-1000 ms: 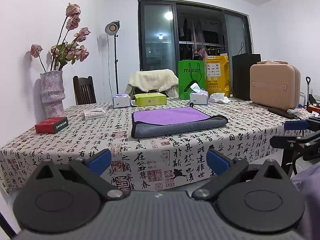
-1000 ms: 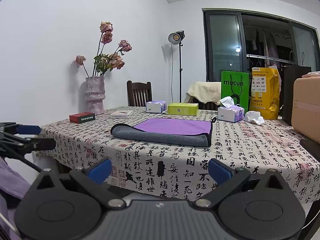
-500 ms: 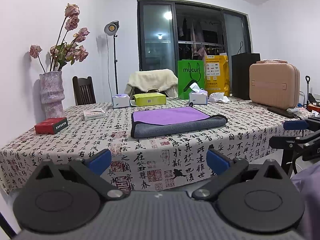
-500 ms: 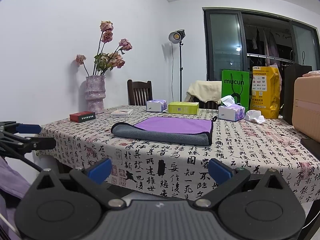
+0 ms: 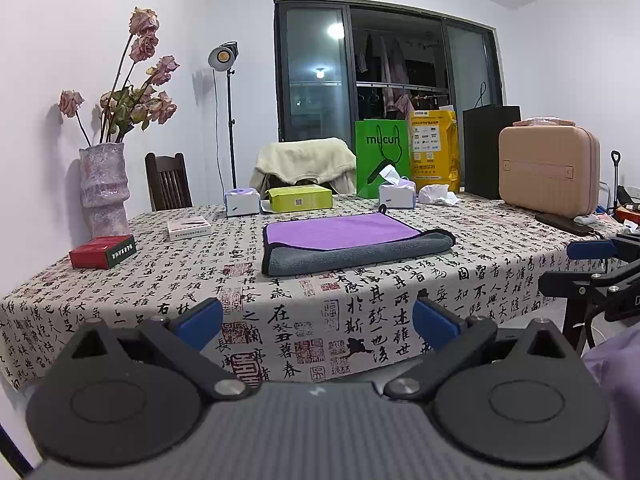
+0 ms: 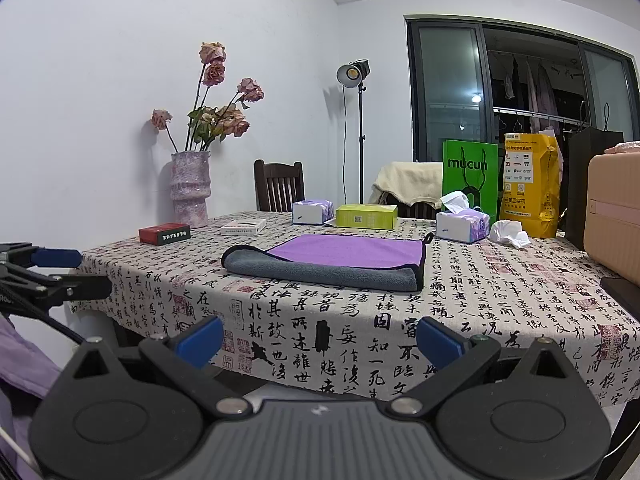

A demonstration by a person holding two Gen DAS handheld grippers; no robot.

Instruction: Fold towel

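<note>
A towel (image 5: 352,242), purple on top with a grey underside, lies folded flat on the calligraphy-print tablecloth (image 5: 360,312). It also shows in the right wrist view (image 6: 332,258). My left gripper (image 5: 318,326) is open and empty, held in front of the table's near edge, well short of the towel. My right gripper (image 6: 320,338) is open and empty too, likewise off the table's front. Each gripper shows at the edge of the other's view: the right gripper (image 5: 588,268) and the left gripper (image 6: 56,270).
On the table stand a vase with dried roses (image 5: 104,190), a red box (image 5: 102,252), a white box (image 5: 189,227), tissue boxes (image 5: 396,194), a green box (image 5: 300,198), bags (image 5: 382,156) and a pink case (image 5: 550,170). Chairs (image 5: 167,180) stand behind.
Both views have crept very slightly; the towel and both open grippers stay as they were.
</note>
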